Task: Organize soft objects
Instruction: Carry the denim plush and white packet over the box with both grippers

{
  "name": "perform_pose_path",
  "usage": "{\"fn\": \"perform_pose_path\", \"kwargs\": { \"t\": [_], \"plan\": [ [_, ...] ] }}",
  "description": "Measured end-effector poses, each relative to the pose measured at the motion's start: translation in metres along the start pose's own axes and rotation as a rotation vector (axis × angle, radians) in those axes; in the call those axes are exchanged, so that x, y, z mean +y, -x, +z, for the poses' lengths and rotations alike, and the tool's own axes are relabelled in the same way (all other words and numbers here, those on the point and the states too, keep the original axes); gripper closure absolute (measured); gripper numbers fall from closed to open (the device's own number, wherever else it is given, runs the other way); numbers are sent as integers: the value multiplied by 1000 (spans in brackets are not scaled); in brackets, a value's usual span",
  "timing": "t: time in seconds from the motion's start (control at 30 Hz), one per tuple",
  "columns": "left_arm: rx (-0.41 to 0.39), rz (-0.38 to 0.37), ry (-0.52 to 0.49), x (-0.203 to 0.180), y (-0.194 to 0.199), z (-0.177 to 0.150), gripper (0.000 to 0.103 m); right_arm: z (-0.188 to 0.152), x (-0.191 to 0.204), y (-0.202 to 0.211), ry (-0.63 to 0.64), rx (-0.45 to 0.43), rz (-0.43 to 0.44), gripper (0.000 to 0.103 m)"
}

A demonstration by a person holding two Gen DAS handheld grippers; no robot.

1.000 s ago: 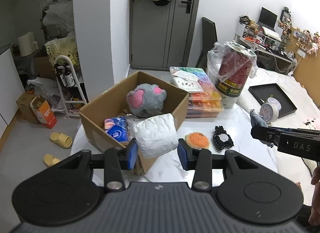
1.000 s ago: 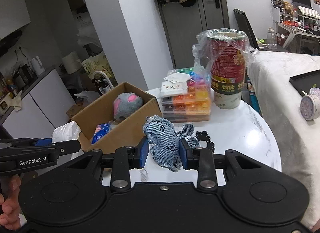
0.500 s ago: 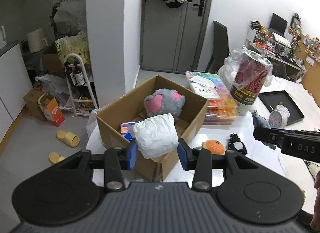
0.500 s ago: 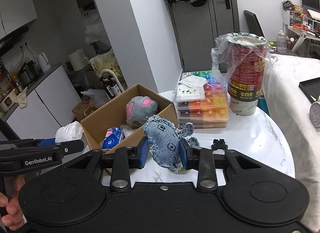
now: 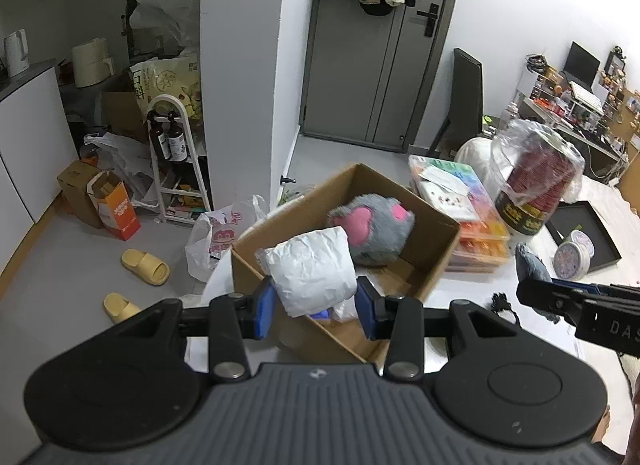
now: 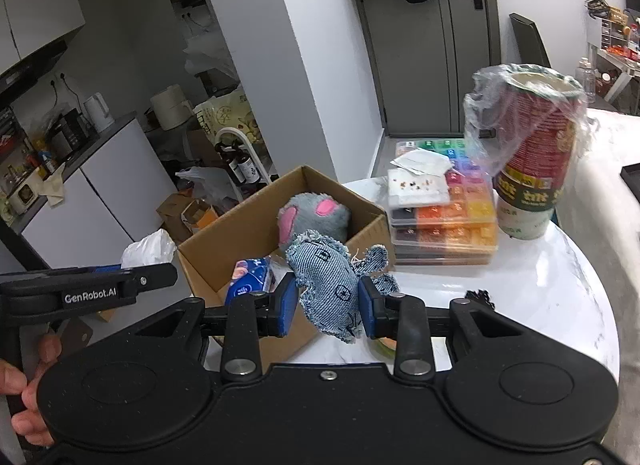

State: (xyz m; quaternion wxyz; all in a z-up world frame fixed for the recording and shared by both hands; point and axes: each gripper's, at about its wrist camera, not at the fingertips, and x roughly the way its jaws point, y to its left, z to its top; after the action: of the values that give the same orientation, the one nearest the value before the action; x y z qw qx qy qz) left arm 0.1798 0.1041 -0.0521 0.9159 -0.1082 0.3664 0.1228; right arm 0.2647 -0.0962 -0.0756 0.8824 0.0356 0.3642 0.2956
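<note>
My left gripper (image 5: 315, 307) is shut on a white crumpled soft packet (image 5: 312, 269) and holds it above the near corner of an open cardboard box (image 5: 436, 265). A grey plush with pink ears (image 5: 372, 227) lies in the box, with a blue tissue pack (image 6: 250, 279) near the front. My right gripper (image 6: 327, 307) is shut on a denim elephant toy (image 6: 332, 277) and holds it above the box's right edge (image 6: 372, 221). A black hair tie (image 5: 504, 303) lies on the white table (image 6: 560, 289).
A stack of colourful plastic organiser boxes (image 6: 444, 221) and a tall red tub in plastic wrap (image 6: 536, 153) stand behind the box. A black tray (image 5: 588, 233) and round tin (image 5: 574, 255) sit at right. The floor at left holds slippers (image 5: 144, 263), bags and a bottle rack (image 5: 172, 161).
Both grippers have moved left and up with their loads. The white packet is now over the box's near corner and the denim toy is nearer the box.
</note>
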Motion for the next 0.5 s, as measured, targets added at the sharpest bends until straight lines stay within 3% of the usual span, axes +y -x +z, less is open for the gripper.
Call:
{"fn": "perform_pose_path", "kwargs": {
  "t": [0.5],
  "plan": [
    [69, -39, 42, 3, -38, 11, 61, 21, 16, -27, 35, 31, 11, 71]
  ]
}}
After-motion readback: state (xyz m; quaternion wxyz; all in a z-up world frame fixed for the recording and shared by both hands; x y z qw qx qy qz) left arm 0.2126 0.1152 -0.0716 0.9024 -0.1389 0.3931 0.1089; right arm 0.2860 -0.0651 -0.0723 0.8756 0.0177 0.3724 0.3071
